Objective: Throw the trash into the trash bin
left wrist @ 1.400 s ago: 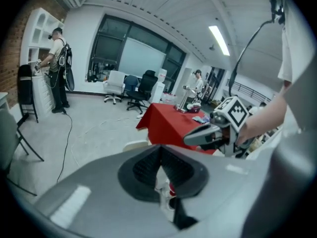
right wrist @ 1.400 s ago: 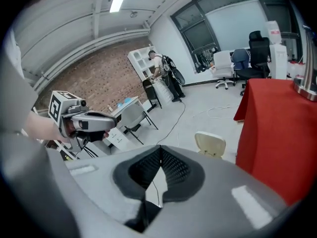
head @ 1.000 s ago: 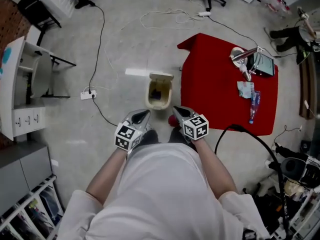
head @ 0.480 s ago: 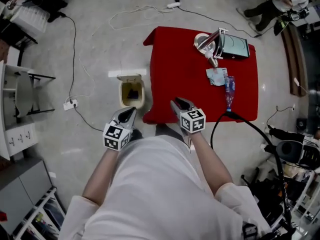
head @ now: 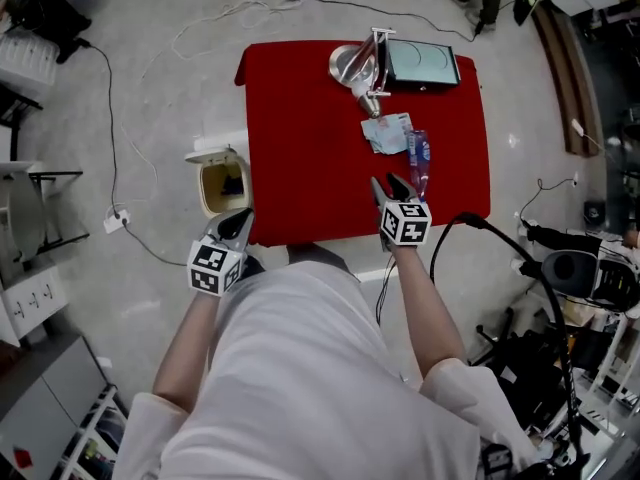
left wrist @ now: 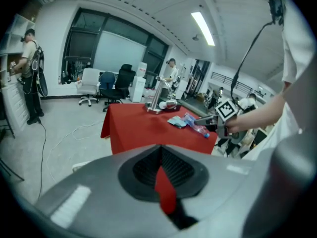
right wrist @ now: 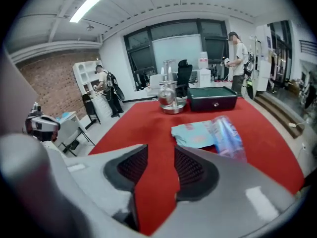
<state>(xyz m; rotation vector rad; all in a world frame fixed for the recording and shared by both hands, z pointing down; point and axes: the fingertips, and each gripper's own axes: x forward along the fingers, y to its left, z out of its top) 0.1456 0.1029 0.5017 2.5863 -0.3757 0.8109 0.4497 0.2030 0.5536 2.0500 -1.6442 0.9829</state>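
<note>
Trash still on table, nothing grabbed yet; approach stage.
Crushed plastic bottle point(head: 418, 160) lying on red table point(head: 300, 118), just ahead & slightly right of right gripper point(head: 388, 182), not touched; pale-blue wrapper point(head: 385, 133) up against bottle's left side, a bit further ahead. Right gripper jaws parted, just been opening, nothing btw them but red cloth. Left gripper point(head: 240, 216) pinched together & empty, off table's near-left corner, w/ trash bin point(head: 207, 183) on floor just ahead of it, lid up, sth dark inside (can't tell what). Left to do, by the look of it: close on bottle, lift, carry across to bin, drop; then same for wrapper. Metal stand point(head: 355, 66) & dark box point(head: 420, 63) at far end prob not trash.
</note>
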